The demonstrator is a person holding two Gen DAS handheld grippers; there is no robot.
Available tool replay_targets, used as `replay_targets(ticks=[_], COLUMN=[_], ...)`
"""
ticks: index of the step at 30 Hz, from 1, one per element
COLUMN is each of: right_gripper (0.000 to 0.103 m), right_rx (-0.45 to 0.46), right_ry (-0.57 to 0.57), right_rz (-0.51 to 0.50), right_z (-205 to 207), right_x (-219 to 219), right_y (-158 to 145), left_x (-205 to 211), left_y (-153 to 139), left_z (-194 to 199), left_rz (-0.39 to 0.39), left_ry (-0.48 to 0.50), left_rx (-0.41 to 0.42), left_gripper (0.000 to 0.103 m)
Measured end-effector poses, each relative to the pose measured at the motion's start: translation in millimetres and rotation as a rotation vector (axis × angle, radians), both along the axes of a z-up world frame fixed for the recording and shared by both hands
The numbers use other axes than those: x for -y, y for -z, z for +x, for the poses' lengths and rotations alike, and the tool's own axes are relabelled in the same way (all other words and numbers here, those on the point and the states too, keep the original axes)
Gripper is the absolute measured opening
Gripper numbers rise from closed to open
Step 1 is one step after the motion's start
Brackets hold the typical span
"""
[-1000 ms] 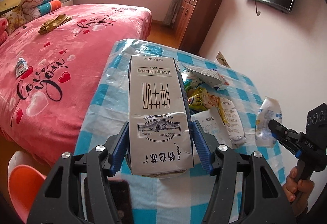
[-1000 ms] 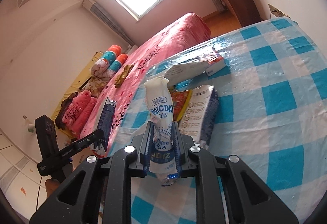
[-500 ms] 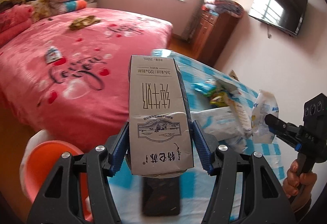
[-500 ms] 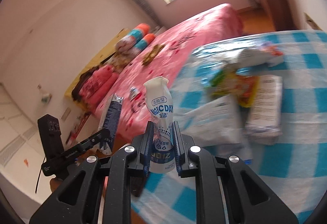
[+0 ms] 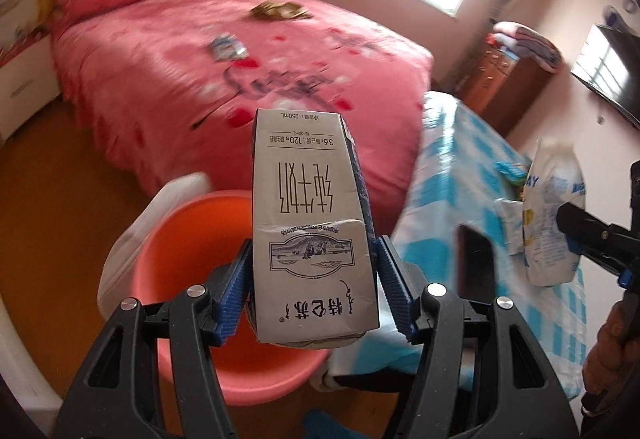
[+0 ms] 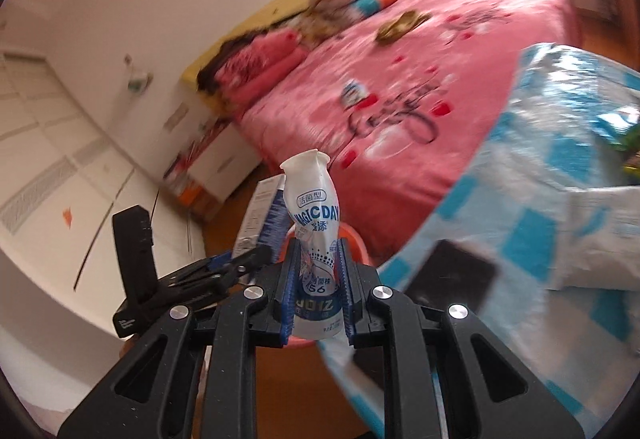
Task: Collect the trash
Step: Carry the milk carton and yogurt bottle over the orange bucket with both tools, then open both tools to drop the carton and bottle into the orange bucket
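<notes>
Milk carton [image 5: 312, 231], clamped in left gripper [image 5: 314, 293] above orange bin [image 5: 180, 239], w/ yogurt bottle [image 6: 316, 243] pinched in right gripper [image 6: 318, 293] nearby; early release near the rim could drop either onto floor.

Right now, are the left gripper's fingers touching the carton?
Touching. The left wrist view shows both blue fingers pressed against the sides of the carton, no gap on either side.

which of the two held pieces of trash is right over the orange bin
The grey milk carton in the left gripper; the white yogurt bottle hangs beside the checked table.
</notes>
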State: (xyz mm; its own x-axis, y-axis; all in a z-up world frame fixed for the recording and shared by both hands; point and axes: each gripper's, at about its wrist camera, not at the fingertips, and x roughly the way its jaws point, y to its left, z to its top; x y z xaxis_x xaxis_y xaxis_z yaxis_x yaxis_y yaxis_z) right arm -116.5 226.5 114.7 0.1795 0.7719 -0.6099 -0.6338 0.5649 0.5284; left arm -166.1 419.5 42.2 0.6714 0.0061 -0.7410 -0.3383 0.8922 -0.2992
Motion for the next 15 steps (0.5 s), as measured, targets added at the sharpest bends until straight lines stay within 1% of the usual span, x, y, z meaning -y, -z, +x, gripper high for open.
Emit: replay_targets(ticks=[3,5,7,9,11,15], right_gripper=[0.02,0.02,0.02,0.02,0.02,0.021], right_rx=[-0.014,-0.019,-0.023,-0.037,-0.041,-0.031], right_ry=[-0.052,-0.082,-0.106,-0.119,-0.127,-0.14], right_rz=[-0.032,-0.05,-0.065,-0.071,-0.084,-0.114], right_z=[-7.4,-11.8,-16.9,-19.1,-20.5,-22.9], right_x=[-29.7,-47.7,-63.9,-73.5,-82.7,-97.5], right_y=[12.1,19.4,26.1,32.8,38.1,49.1], left_x=[-13.9,-21.5,-24.5,-29.3,-36.0,-42.2], left_y=[21.6,35.8,47.0,57.8,66.9,80.7], left_z=[-6.9,-10.6,-12.7,-16.4,-20.1,-21.5], left_rz=[-0.017,-0.043,-0.054,-0.063,-0.091,-0.098], left_ry=[-0.036,-0.056,-0.065,-0.082,-0.103,-0.126], left_rx=[-0.034,-0.054,-0.075,-0.089,-0.092,-0.114], left_gripper=[0.061,0.061,0.061,0.062,0.062,0.062])
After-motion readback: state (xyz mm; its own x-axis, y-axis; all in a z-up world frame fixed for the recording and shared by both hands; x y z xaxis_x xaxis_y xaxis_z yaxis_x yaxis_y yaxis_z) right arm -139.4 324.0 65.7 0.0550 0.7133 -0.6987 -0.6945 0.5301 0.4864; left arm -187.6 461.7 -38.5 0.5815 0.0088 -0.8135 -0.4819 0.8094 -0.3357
